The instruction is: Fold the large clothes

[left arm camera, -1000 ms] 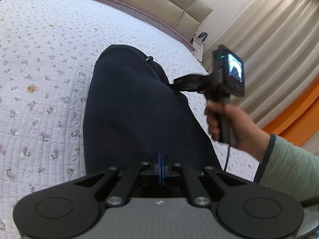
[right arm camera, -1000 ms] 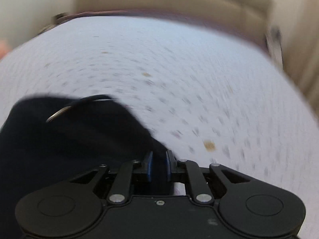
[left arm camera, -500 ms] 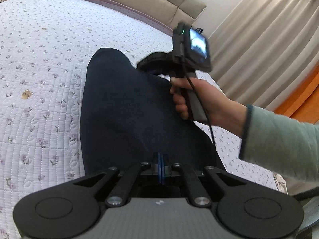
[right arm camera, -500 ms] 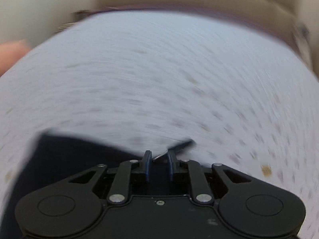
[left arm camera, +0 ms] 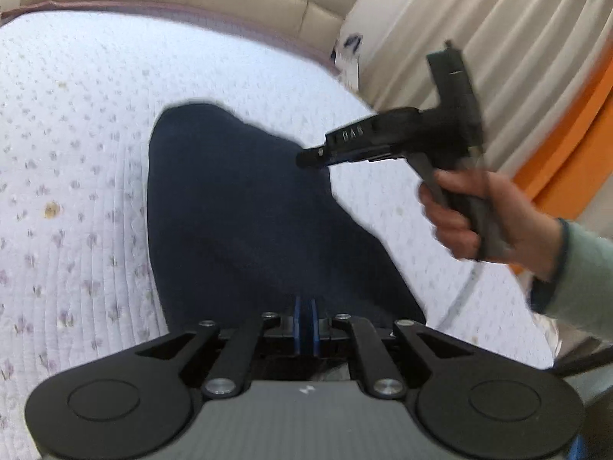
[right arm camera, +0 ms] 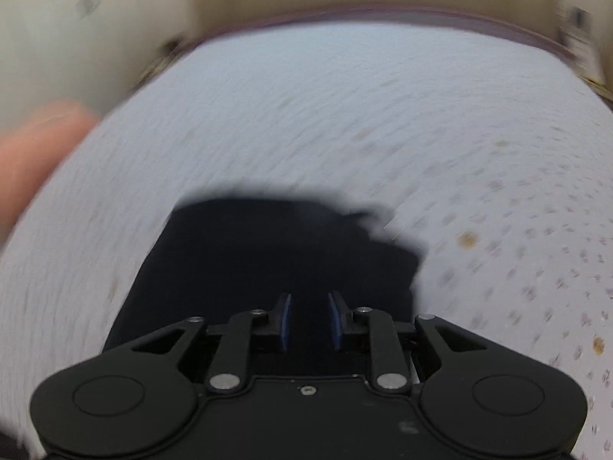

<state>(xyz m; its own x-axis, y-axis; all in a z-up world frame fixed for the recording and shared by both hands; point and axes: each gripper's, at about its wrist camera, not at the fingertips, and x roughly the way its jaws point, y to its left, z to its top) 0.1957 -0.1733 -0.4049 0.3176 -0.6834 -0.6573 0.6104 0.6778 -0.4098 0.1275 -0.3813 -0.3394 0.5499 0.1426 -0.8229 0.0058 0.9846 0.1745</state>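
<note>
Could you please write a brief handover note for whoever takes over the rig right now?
Left tongs: shut on the near edge of the dark garment.
Right tongs: open, empty, above the garment's far end; the view is blurred.
Garment: lies as a long strip on the floral quilt.
Done: apparently folded lengthwise.
Left: probably fold it across, then smooth it.

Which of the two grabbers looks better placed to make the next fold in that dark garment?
Left gripper, probably: it is pinched shut on the garment's near edge. The right gripper is open, holding nothing.
</note>
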